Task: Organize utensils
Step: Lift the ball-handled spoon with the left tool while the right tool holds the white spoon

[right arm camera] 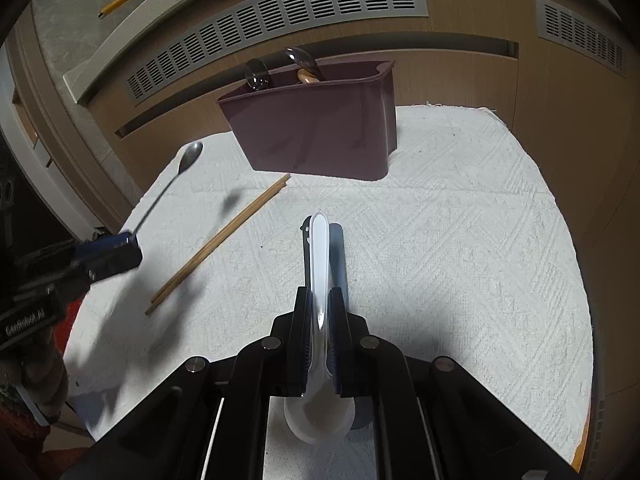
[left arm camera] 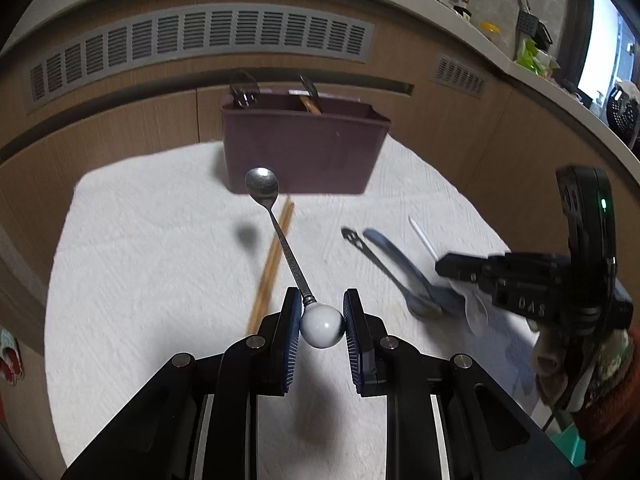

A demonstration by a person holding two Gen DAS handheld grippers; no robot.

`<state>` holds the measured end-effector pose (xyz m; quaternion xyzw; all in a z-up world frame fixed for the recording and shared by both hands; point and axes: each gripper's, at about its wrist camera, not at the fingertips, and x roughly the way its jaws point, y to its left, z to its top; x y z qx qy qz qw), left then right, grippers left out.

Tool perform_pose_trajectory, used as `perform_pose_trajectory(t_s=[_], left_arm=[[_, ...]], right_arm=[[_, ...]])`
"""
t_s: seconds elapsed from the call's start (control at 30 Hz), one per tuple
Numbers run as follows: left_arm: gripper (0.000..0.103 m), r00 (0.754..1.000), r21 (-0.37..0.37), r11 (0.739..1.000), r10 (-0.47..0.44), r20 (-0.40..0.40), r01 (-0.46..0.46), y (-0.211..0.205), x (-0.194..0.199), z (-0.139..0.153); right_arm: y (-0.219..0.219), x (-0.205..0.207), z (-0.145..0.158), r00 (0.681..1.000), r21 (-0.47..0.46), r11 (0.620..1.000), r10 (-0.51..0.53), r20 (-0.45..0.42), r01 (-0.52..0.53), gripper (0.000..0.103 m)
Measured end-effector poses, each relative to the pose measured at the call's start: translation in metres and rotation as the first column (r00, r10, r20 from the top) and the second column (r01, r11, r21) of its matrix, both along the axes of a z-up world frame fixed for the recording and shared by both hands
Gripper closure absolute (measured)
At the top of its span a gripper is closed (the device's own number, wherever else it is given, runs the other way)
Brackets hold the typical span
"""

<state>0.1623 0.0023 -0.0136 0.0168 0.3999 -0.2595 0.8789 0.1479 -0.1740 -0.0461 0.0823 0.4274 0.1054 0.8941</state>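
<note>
Metal spoon (left arm camera: pixel 262 186) with white ball end raised mid-frame; white spoon (right arm camera: pixel 320 264) lower centre; chopsticks (right arm camera: pixel 218 246) flat left; maroon caddy (right arm camera: pixel 316 128) upper centre.

Even, dim indoor light; soft shadows fall on the white cloth (right arm camera: pixel 460 240); fisheye bending and dark vignetting at edges; slight motion blur.

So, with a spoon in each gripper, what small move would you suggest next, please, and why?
Probably carry the left gripper forward over the maroon bin. It is clamped on the metal spoon by its white ball end, held above the cloth, short of the bin where utensils already stand.
</note>
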Motion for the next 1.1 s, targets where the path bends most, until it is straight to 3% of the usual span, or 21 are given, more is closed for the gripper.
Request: perform_pose_trajectory(t_s=[0.13, 0.2, 0.33, 0.47, 0.87, 0.97, 1.03, 1.07, 1.1], left_arm=[[0.081, 0.999, 0.005, 1.0, -0.023, -0.027, 0.023, 0.001, -0.011, -0.011], [0.081, 0.992, 0.008, 0.998, -0.058, -0.111, 0.06, 0.0, -0.013, -0.026], [0.081, 0.983, 0.046, 0.998, -0.043, -0.179, 0.052, 0.0, -0.012, -0.047], [0.079, 0.974, 0.018, 1.0, -0.007, -0.225, 0.011, 0.0, 0.007, -0.048], [0.076, 0.98, 0.188, 0.981, 0.083, -0.181, -0.048, -0.043, 0.077, -0.054], [0.077, 0.981, 0.192, 0.98, 0.089, -0.171, -0.056, -0.044, 0.082, -0.054], [0.078, 0.984, 0.167, 0.984, 0.087, -0.156, -0.061, -0.039, 0.078, -0.054], [0.078, 0.985, 0.144, 0.988, 0.082, -0.153, -0.06, -0.035, 0.074, -0.053], [0.078, 0.986, 0.117, 0.992, 0.075, -0.147, -0.058, -0.031, 0.069, -0.051]], right_arm=[[-0.002, 0.0, 0.0, 1.0, -0.007, 1.0, -0.007, -0.003, 0.007, 0.095], [0.001, 0.001, -0.005, 1.0, -0.018, 1.0, 0.001, -0.022, -0.001, 0.095], [0.01, 0.006, -0.015, 0.999, -0.063, 0.998, 0.022, -0.047, -0.025, 0.095], [0.016, 0.008, -0.022, 0.997, -0.072, 0.996, 0.048, -0.064, -0.053, 0.095], [0.021, 0.015, -0.03, 0.992, -0.112, 0.988, 0.099, -0.075, -0.107, 0.091], [0.03, 0.028, -0.03, 0.987, -0.136, 0.98, 0.137, -0.082, -0.147, 0.083], [0.034, 0.038, -0.03, 0.986, -0.147, 0.977, 0.144, -0.083, -0.155, 0.083], [0.035, 0.041, -0.029, 0.986, -0.159, 0.975, 0.139, -0.09, -0.152, 0.086], [0.036, 0.042, -0.028, 0.987, -0.169, 0.975, 0.132, -0.091, -0.146, 0.095]])
